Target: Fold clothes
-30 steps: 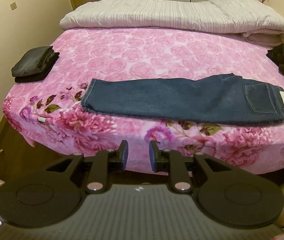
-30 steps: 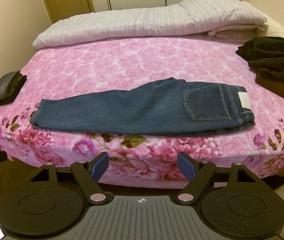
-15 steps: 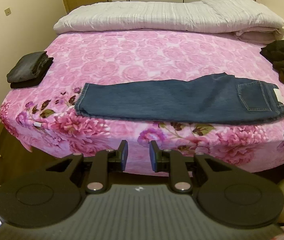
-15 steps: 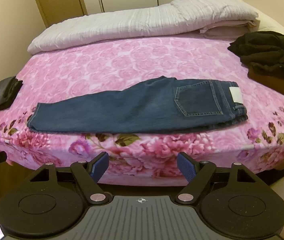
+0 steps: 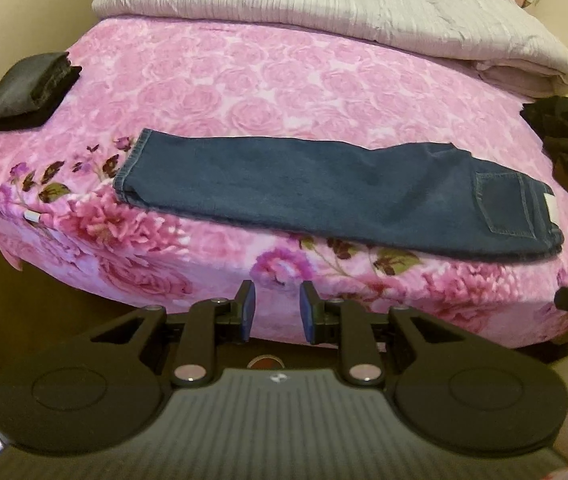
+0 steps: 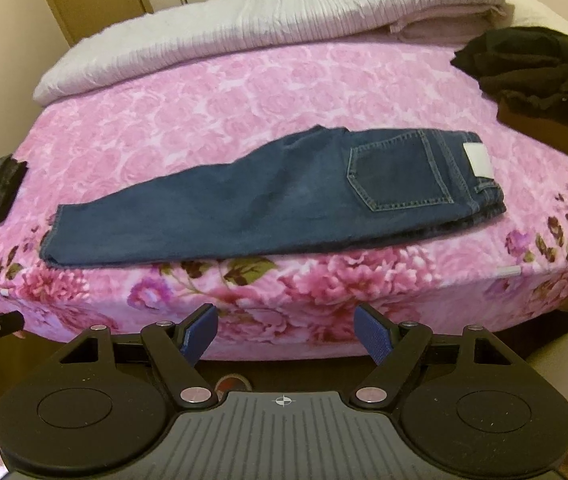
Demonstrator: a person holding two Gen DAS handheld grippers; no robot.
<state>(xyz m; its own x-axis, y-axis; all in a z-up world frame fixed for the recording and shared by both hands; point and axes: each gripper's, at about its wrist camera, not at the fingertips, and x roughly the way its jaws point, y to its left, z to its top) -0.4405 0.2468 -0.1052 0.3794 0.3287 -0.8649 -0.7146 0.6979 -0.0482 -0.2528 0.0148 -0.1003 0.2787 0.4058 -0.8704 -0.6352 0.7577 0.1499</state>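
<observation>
A pair of blue jeans [image 5: 324,192] lies flat near the front edge of the bed, folded lengthwise, leg hems to the left and waist with back pocket to the right; it also shows in the right wrist view [image 6: 267,204]. My left gripper [image 5: 275,312] is in front of the bed edge, below the jeans' middle, its jaws a narrow gap apart and empty. My right gripper [image 6: 286,334] is wide open and empty, in front of the bed edge below the jeans.
The bed has a pink floral blanket [image 5: 243,80]. A folded dark garment [image 5: 27,92] lies at its left edge. A heap of black clothes [image 6: 524,68] lies at the right. A grey quilt [image 6: 243,28] lies along the back.
Both grippers have moved closer to the bed and slightly lower, so the jeans look larger. Jaw openings are unchanged.
</observation>
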